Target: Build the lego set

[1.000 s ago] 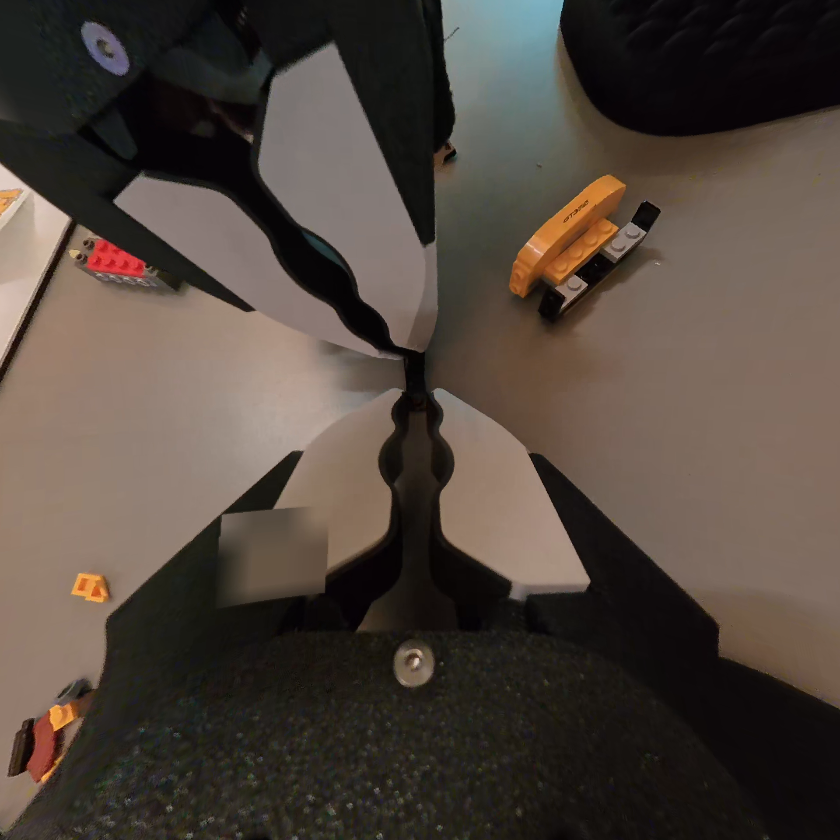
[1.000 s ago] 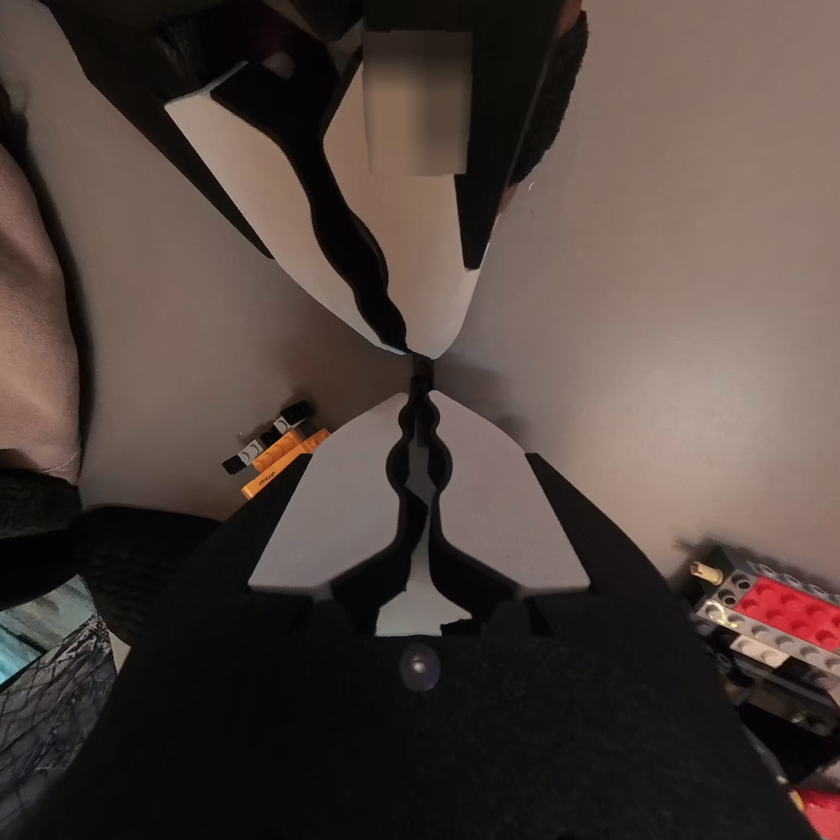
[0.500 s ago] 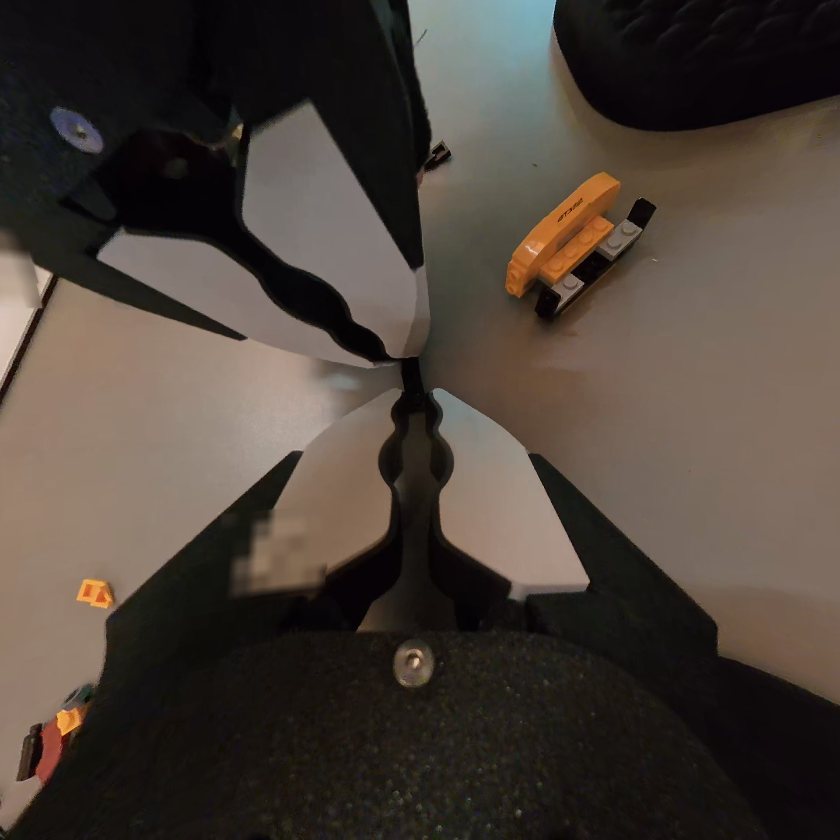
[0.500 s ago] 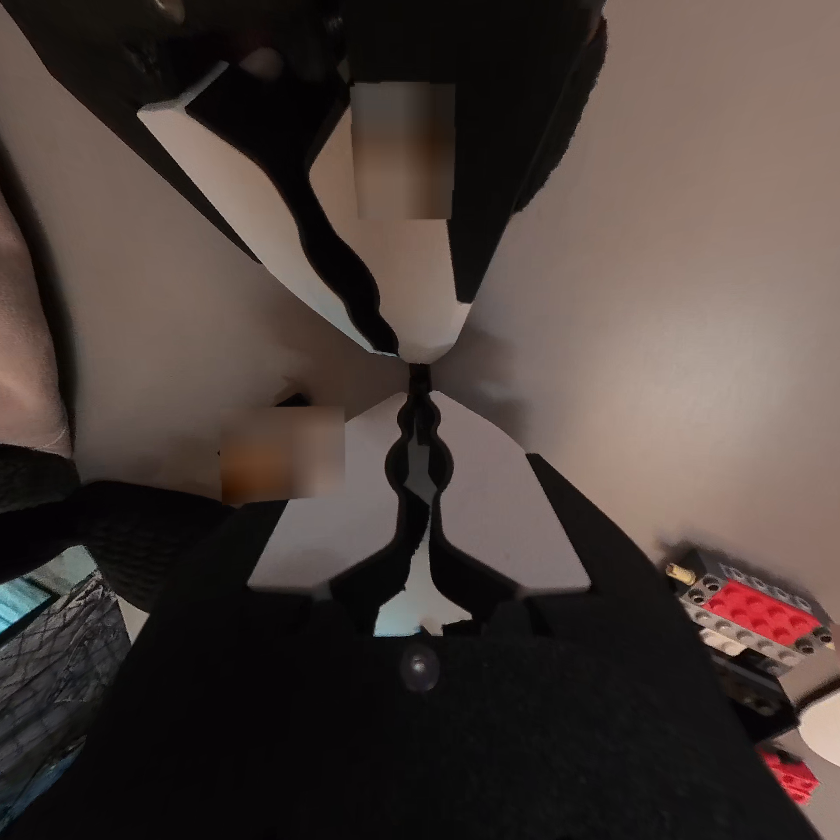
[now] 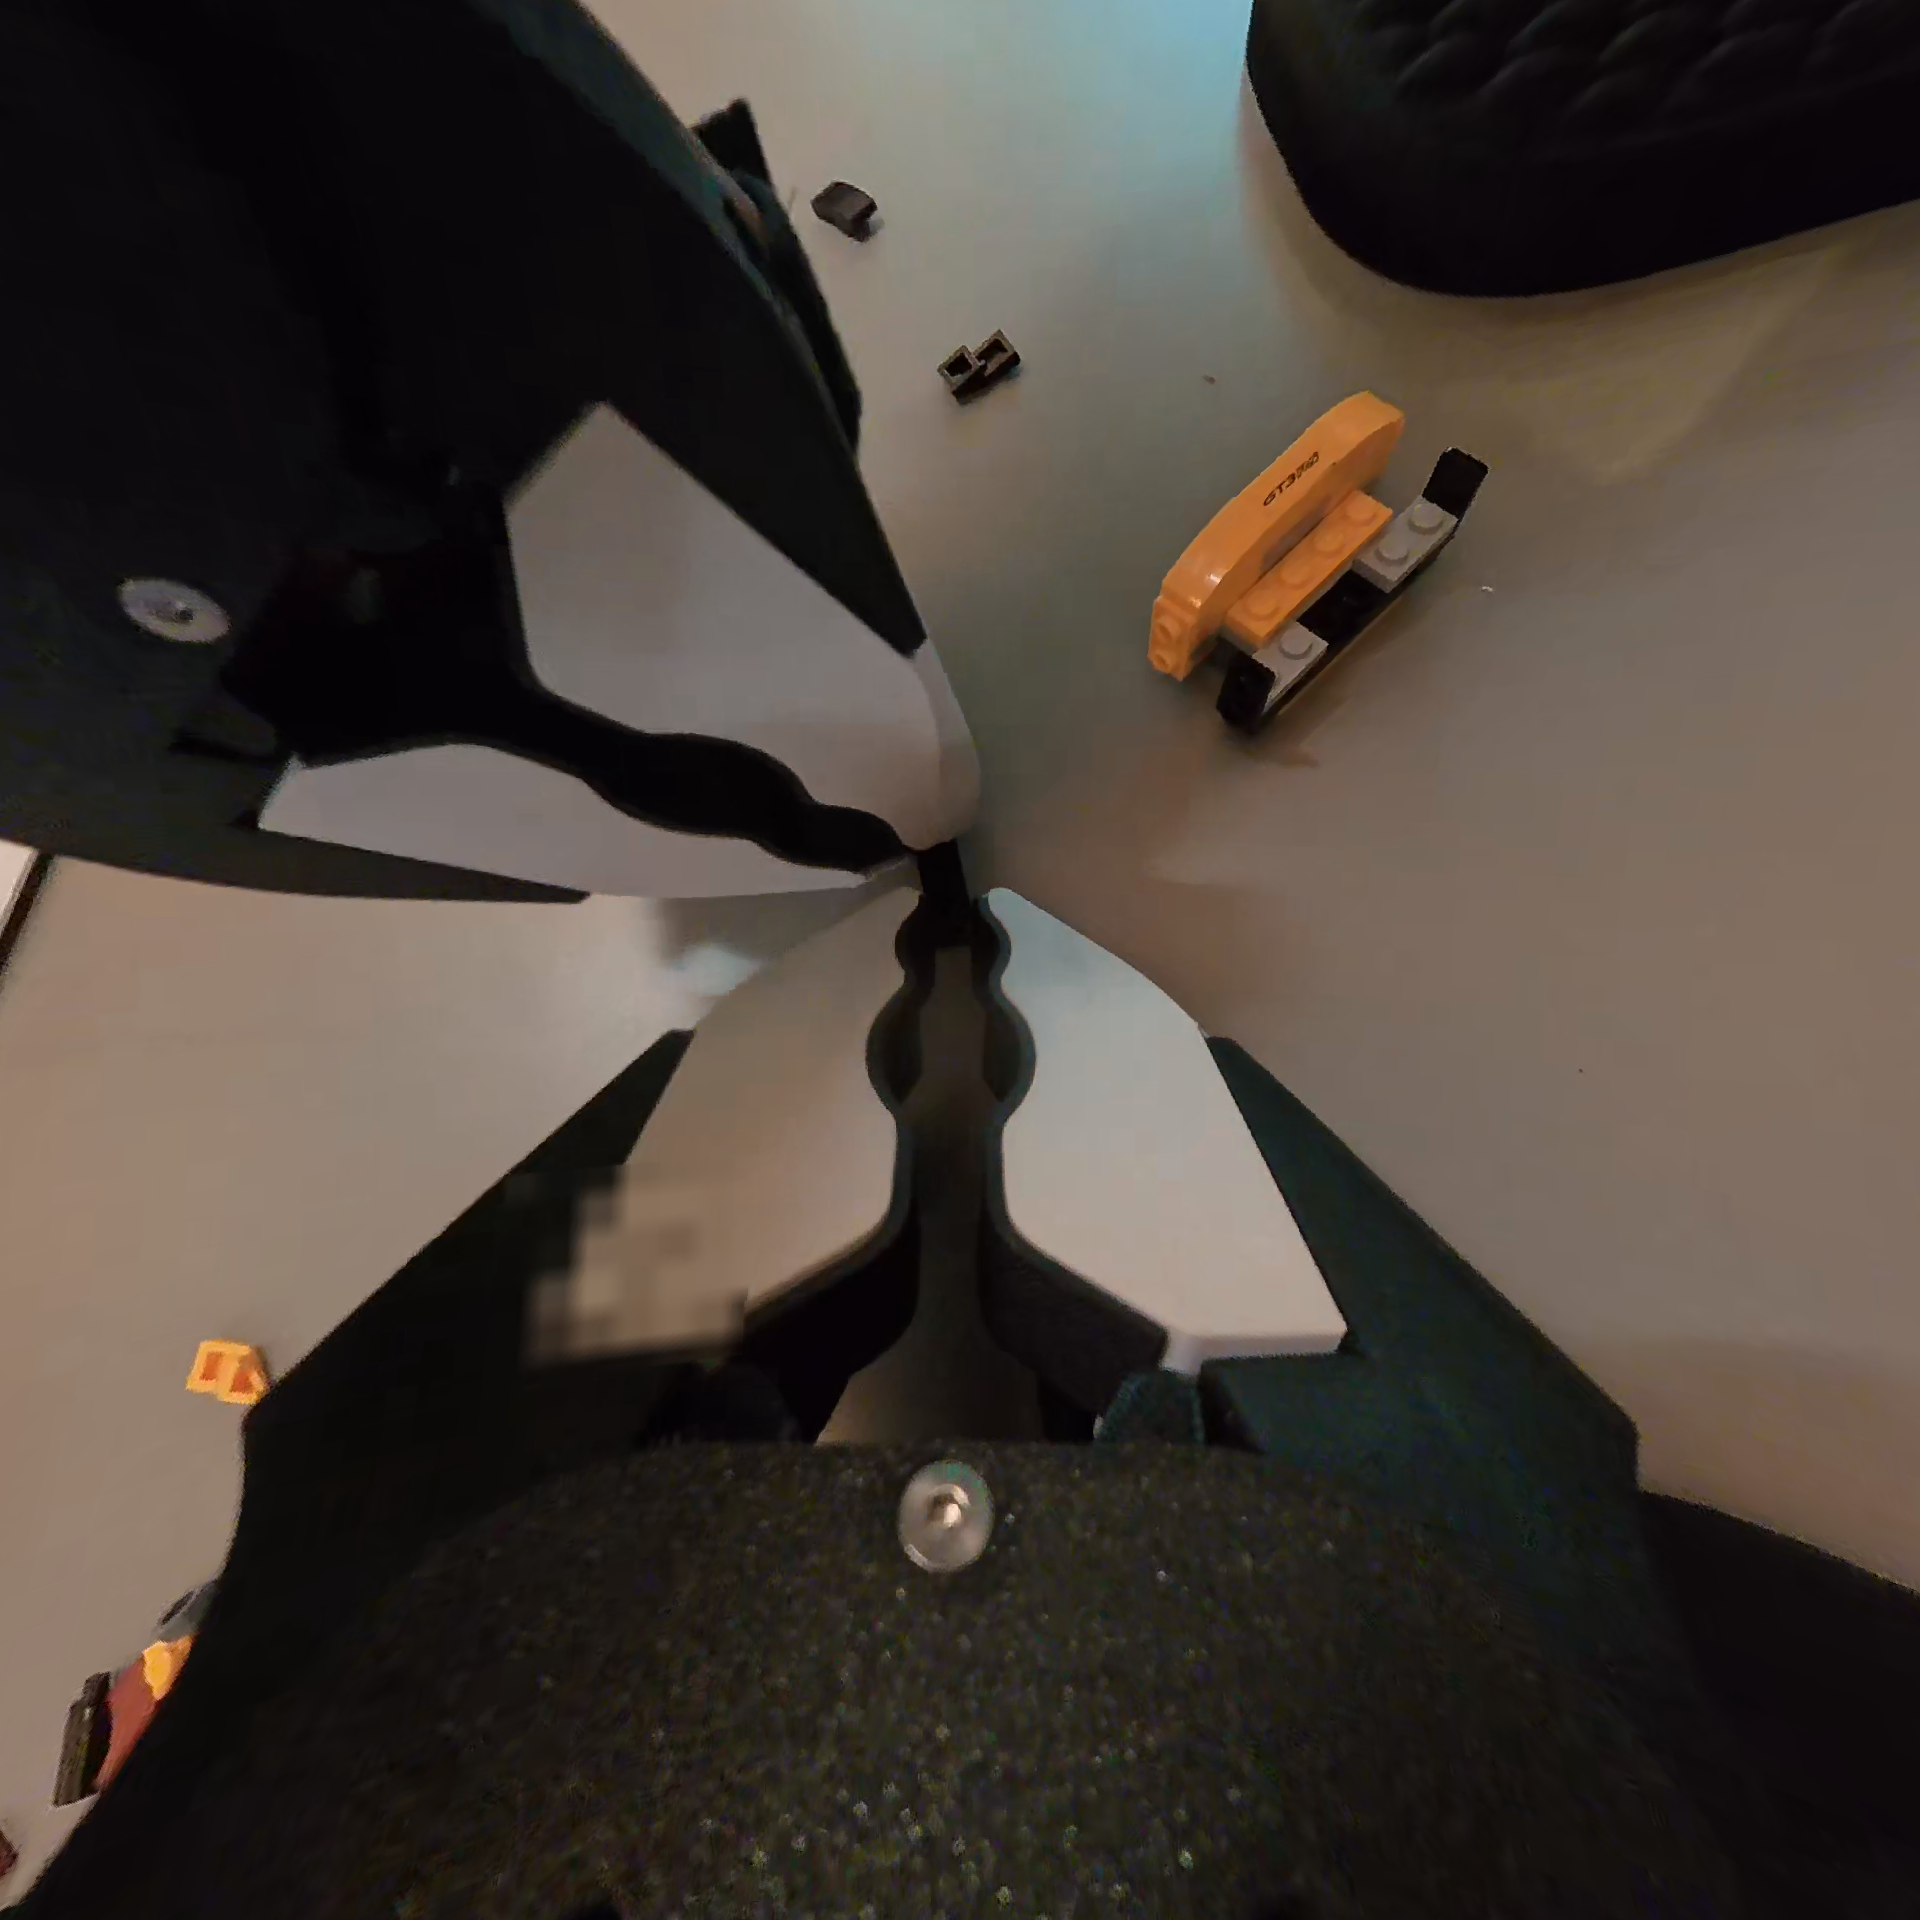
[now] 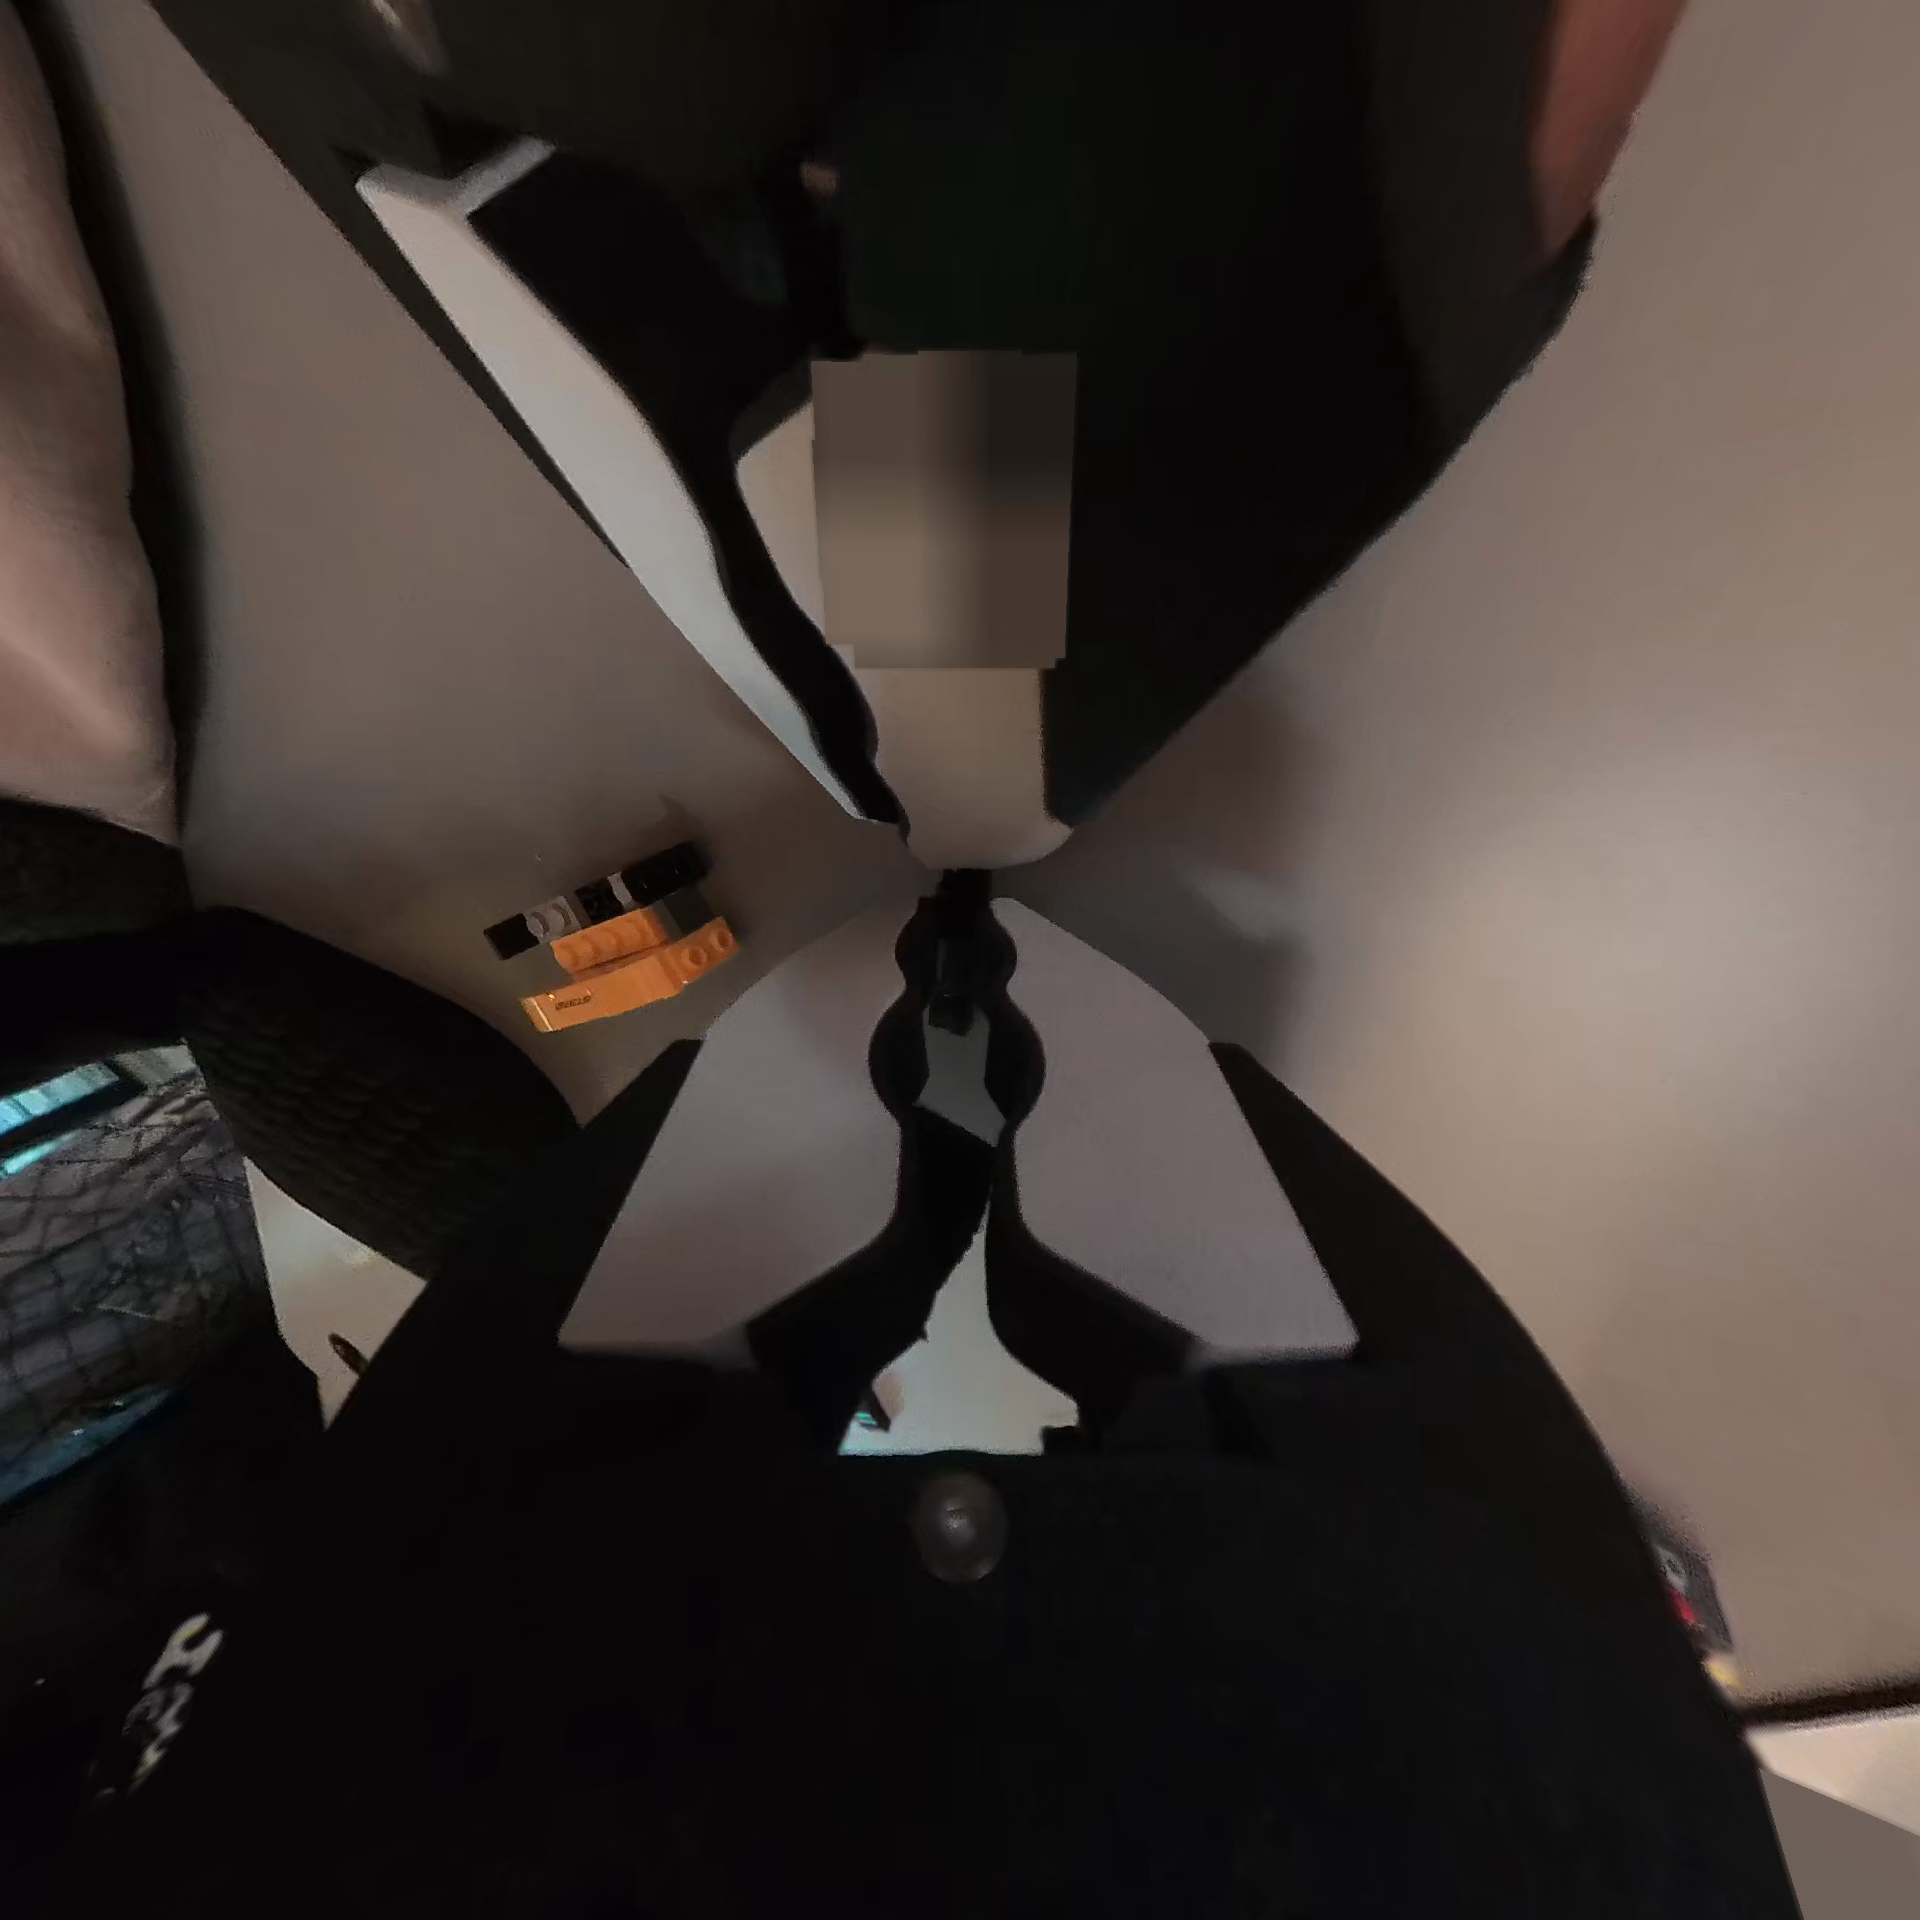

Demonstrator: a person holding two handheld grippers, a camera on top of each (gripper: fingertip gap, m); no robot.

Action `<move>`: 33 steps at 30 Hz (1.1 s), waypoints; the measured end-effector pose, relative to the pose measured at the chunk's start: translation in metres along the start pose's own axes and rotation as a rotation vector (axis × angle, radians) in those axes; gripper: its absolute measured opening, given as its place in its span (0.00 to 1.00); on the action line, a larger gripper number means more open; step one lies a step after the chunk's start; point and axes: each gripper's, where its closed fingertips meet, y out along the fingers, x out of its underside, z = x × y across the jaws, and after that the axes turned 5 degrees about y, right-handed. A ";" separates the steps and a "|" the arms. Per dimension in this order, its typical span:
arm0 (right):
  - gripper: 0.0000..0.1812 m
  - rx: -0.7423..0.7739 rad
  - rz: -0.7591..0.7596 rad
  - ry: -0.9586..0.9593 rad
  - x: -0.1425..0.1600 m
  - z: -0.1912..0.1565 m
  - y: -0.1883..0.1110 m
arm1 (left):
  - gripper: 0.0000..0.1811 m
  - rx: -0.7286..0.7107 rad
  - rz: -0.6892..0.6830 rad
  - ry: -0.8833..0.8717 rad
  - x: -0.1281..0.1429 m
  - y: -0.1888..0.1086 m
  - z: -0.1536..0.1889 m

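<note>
the left tongs (image 5: 948,902) and right tongs (image 6: 961,902) meet tip to tip above the grey bench (image 5: 1455,987), both clamped on one small black piece (image 5: 943,871), while the orange, grey and black lego assembly (image 5: 1311,561) lies on the bench, apart from them, near two loose black bits (image 5: 977,366).

The left gripper (image 5: 948,906) was closed, fingertips pinching a small black piece (image 5: 943,871). The right gripper (image 6: 961,914) was closed too, pinching the same piece from the opposite side. The two met tip to tip, the right gripper's fingers (image 5: 727,665) angled up-left of the left's tips.
</note>
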 end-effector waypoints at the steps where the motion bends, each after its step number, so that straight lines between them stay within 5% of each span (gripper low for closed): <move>1: 0.03 -0.004 0.002 -0.007 0.000 0.000 0.000 | 0.03 0.001 0.001 0.001 0.000 0.000 0.000; 18: 0.08 -0.004 0.119 0.017 0.003 -0.002 -0.005 | 0.04 0.003 0.010 0.007 0.000 -0.001 0.000; 28: 0.06 0.240 0.468 0.063 -0.006 0.000 -0.018 | 0.03 0.006 0.009 -0.021 0.001 -0.001 -0.002; 33: 0.03 0.239 0.516 0.129 -0.002 0.003 -0.008 | 0.03 0.005 0.008 -0.021 0.001 -0.001 -0.002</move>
